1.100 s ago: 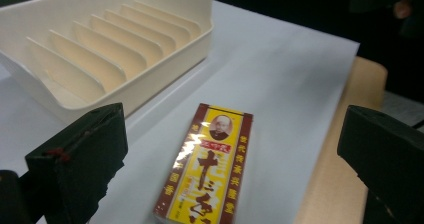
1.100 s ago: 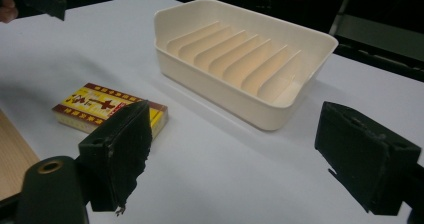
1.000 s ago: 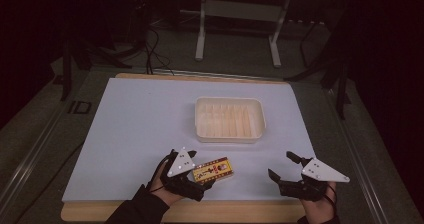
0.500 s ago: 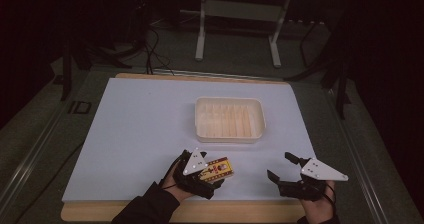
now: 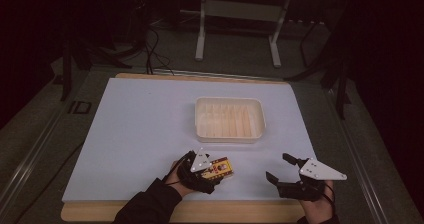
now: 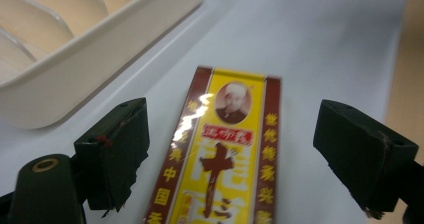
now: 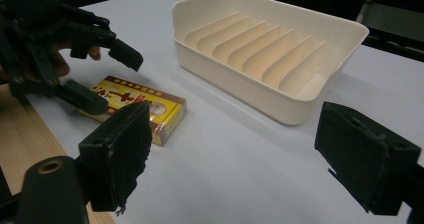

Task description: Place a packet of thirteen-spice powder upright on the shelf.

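Left black hand-held gripper [image 5: 212, 170], topped by a grey three-cornered plate, is reaching forward from a dark-sleeved forearm [image 5: 150, 204], its jaws standing wide apart and gripping nothing. Right black hand-held gripper [image 5: 281, 170], bearing a matching plate, is hovering near the front edge, its jaws likewise spread and pointing left.

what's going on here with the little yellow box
A person holds a pair of tongs in each hand at a table covered with a white sheet. The left tongs are open around a yellow and red box lying flat on the sheet, with a jaw on each side and no grip yet. The right tongs hover open to the side. A cream ribbed tray sits empty just beyond the box.
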